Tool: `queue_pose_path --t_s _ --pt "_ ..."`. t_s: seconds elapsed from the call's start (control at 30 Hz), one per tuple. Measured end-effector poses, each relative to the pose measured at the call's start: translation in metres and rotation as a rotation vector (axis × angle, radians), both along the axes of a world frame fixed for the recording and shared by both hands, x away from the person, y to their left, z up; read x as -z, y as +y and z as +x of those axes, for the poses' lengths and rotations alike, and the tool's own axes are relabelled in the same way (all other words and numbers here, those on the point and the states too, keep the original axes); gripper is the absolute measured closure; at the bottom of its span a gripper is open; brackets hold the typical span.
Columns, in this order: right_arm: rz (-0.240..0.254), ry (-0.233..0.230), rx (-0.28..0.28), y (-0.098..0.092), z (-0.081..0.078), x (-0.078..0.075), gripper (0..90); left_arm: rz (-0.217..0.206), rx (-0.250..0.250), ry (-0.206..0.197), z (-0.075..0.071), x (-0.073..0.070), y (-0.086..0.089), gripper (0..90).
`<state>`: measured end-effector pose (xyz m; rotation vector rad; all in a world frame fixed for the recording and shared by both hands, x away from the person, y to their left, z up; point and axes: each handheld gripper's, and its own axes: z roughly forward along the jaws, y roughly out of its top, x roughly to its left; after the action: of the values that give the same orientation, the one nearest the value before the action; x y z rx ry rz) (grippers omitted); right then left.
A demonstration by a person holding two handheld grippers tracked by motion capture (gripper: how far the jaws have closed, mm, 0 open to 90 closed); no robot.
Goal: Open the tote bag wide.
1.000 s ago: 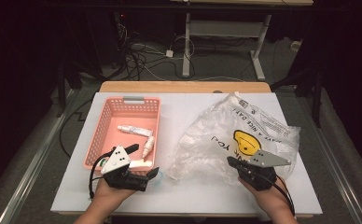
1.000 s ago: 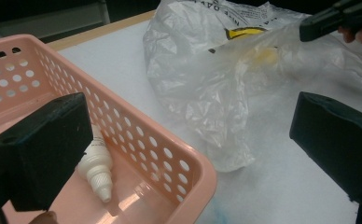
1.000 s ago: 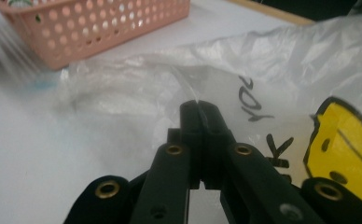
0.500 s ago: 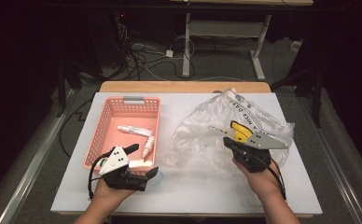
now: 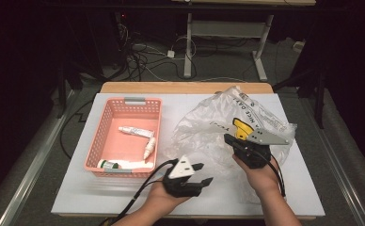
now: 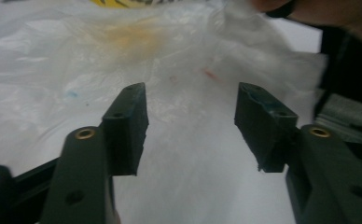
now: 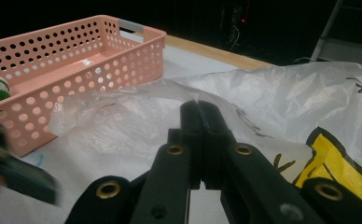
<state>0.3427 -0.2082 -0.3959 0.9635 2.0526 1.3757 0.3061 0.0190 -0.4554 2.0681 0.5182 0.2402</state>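
Observation:
A crumpled clear plastic bag (image 5: 209, 127) with a yellow print lies on the right half of the white table. My right gripper (image 5: 227, 138) is shut on the bag's film and holds a fold of it raised; in the right gripper view (image 7: 198, 106) the jaws meet at the film's edge. My left gripper (image 5: 205, 173) is at the bag's near left edge and points right. Its jaws (image 6: 191, 126) have just been closing and stand half apart. The bag (image 6: 170, 70) lies ahead of and under them, and the pads press on nothing.
A pink perforated basket (image 5: 96, 146) stands at the left, also seen in the right gripper view (image 7: 76, 51). It holds two white tubes (image 5: 136, 132) and a green-capped bottle (image 5: 107, 164). Cables trail from both grippers toward the table's front edge.
My left gripper has moved right, from in front of the basket to the bag's near edge, and its jaws have narrowed. My right gripper has raised the bag's fold and shifted a little.

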Motion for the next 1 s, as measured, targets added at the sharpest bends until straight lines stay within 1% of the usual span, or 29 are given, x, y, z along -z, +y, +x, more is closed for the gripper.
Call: queue_pose_path --t_s 0.03,0.07,0.1,0.13,0.17,0.2,0.23,0.27,0.3,0.33,0.37,0.4,0.47,0.5,0.53,0.57,0.6,0.63,0.67,0.7,0.73,0.77,0.8,0.83,0.87,0.9,0.93,0.97,1.0 --pt "0.000 0.000 0.000 0.000 0.000 0.000 90.0 0.000 0.000 0.000 0.000 0.000 0.000 47.5" --pt "0.003 -0.001 -0.001 -0.001 0.001 0.000 90.0 0.033 -0.001 0.002 0.007 0.005 -0.013 47.5" --pt "0.011 0.002 0.001 -0.002 0.001 -0.001 90.0 0.049 0.000 0.011 0.010 0.008 -0.019 48.0" --pt "0.017 0.001 0.003 -0.003 0.002 -0.001 90.0 0.076 0.008 0.015 0.014 0.011 -0.028 48.6" --pt "0.018 -0.001 0.006 -0.005 0.002 -0.002 90.0 0.156 0.022 0.023 0.020 0.016 -0.046 48.6" --pt "0.020 -0.003 0.008 -0.006 0.003 -0.001 90.0 0.156 0.022 0.023 0.020 0.016 -0.046 48.7" --pt "0.028 0.000 0.012 -0.008 0.003 -0.001 90.0 0.209 0.005 0.057 0.027 0.022 -0.057 48.7" --pt "0.036 0.000 0.016 -0.010 0.004 -0.001 90.0 0.228 0.007 0.090 0.032 0.024 -0.059 50.2" --pt "0.036 0.000 0.016 -0.010 0.004 -0.001 90.0 0.228 0.007 0.090 0.032 0.024 -0.059 51.1" --pt "0.041 0.002 0.019 -0.011 0.004 -0.001 90.0 0.219 0.012 0.103 0.034 0.024 -0.059 51.1" --pt "0.047 0.000 0.025 -0.012 0.004 -0.001 90.0 0.221 0.019 0.103 0.034 0.024 -0.060 53.7" --pt "0.048 -0.004 0.027 -0.014 0.004 -0.002 90.0 0.231 0.033 0.092 0.033 0.023 -0.060 61.5" --pt "0.051 -0.007 0.030 -0.014 0.004 -0.002 90.0 0.236 0.047 0.087 0.032 0.023 -0.061 69.9" --pt "0.051 -0.007 0.030 -0.014 0.004 -0.002 90.0 0.236 0.028 0.082 0.032 0.023 -0.061 69.9" --pt "0.052 -0.006 0.035 -0.013 0.005 -0.004 90.0 0.223 0.011 0.101 0.035 0.023 -0.059 88.7" --pt "0.049 -0.009 0.037 -0.013 0.006 -0.004 90.0 0.223 0.011 0.101 0.035 0.023 -0.059 88.8" --pt "0.046 -0.009 0.040 -0.013 0.006 -0.005 90.0 0.239 0.016 0.078 0.032 0.022 -0.054 88.8" --pt "0.046 -0.009 0.040 -0.013 0.006 -0.005 90.0 0.239 0.016 0.078 0.032 0.022 -0.054 88.8" --pt "0.041 -0.011 0.049 -0.014 0.008 -0.007 90.0 0.238 0.020 0.061 0.026 0.021 -0.044 88.8" --pt "0.041 -0.011 0.049 -0.014 0.008 -0.007 90.0 0.238 0.020 0.061 0.026 0.021 -0.044 88.8" --pt "0.037 -0.013 0.060 -0.016 0.010 -0.008 90.0 0.235 0.019 0.054 0.023 0.021 -0.038 88.8" --pt "0.033 -0.010 0.066 -0.018 0.012 -0.008 90.0 0.233 0.016 0.035 0.018 0.018 -0.024 88.8" --pt "0.033 -0.010 0.066 -0.018 0.012 -0.008 90.0 0.233 0.016 0.035 0.018 0.018 -0.024 88.8" --pt "0.031 -0.011 0.071 -0.019 0.014 -0.008 90.0 0.220 0.009 0.034 0.016 0.017 -0.018 88.8" --pt "0.032 -0.007 0.082 -0.021 0.018 -0.009 90.0 0.219 0.002 0.023 0.013 0.013 -0.005 88.8" --pt "0.030 -0.010 0.085 -0.022 0.019 -0.010 90.0 0.219 0.002 0.023 0.013 0.013 -0.005 88.8" --pt "0.029 -0.012 0.088 -0.022 0.019 -0.011 90.0 0.230 -0.008 0.010 0.011 0.012 0.005 88.8" --pt "0.029 -0.012 0.088 -0.022 0.019 -0.011 90.0 0.230 -0.008 0.010 0.011 0.012 0.005 88.8" --pt "0.028 -0.018 0.094 -0.022 0.020 -0.014 90.0 0.244 -0.021 0.001 0.010 0.012 0.014 88.8"
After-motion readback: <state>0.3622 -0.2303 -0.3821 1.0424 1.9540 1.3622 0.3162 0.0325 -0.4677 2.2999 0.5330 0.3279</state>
